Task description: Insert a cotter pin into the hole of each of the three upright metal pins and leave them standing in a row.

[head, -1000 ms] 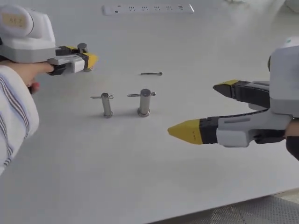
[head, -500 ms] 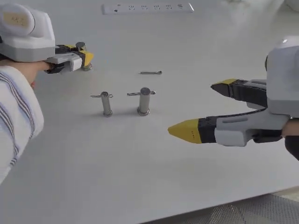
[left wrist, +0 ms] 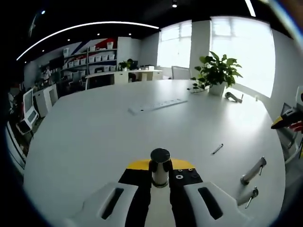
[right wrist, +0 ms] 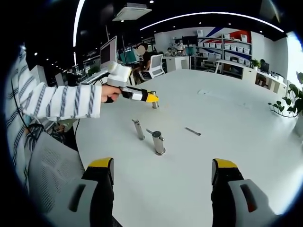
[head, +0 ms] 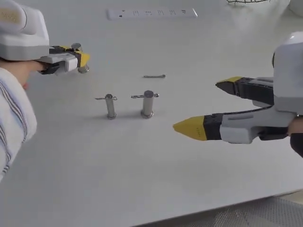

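We log left gripper (head: 79,58) clamped on one upright metal pin (left wrist: 160,168) at table's (head: 142,179) far left, thin pin (head: 110,107) and thick pin (head: 147,104) standing side by side mid-table, cotters (head: 137,96) through both, loose cotter pin (head: 154,76) lying just beyond, right gripper (head: 207,107) spread wide, empty.

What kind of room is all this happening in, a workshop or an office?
Most likely an open-plan office or showroom rather than a workshop: a big white table with a power strip on it, shelves of storage boxes at the far side, and a potted plant by a bright window.
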Available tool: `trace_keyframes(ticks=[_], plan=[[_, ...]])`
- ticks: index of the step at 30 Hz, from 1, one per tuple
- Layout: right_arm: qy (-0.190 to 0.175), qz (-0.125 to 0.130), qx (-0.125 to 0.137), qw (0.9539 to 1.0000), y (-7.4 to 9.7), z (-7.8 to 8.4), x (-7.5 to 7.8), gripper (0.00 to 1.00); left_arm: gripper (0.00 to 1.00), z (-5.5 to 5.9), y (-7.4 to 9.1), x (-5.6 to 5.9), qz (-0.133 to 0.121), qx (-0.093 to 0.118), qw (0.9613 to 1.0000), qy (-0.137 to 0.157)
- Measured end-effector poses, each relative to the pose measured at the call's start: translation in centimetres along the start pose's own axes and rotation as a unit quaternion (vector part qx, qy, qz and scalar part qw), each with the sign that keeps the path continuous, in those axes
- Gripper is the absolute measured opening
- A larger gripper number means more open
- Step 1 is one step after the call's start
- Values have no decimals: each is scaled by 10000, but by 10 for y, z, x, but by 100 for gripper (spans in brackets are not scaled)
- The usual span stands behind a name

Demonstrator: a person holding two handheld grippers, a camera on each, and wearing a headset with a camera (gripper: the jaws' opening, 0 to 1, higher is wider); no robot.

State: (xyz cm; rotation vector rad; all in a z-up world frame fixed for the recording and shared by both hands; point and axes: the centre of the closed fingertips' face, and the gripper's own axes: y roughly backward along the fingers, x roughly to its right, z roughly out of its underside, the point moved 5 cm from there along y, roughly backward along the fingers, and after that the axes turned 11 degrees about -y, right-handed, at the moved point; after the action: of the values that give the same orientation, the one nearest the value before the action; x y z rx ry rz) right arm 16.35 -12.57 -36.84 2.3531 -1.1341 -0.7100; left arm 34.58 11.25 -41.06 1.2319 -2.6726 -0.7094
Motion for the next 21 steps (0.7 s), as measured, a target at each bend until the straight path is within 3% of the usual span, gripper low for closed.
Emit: trace_keyframes(ticks=[8,15,21], plan=[[-53,73,93,9999,4,-3,3,88,9,-24,29,9,41,270,9996,1],[-41,37,154,9999,8,-3,0,89,9,-37,56,29,273,374,9989,-121],[-103,-71,254,9996,8,-7,-5,94,9,-51,78,54,503,481,9971,-301]])
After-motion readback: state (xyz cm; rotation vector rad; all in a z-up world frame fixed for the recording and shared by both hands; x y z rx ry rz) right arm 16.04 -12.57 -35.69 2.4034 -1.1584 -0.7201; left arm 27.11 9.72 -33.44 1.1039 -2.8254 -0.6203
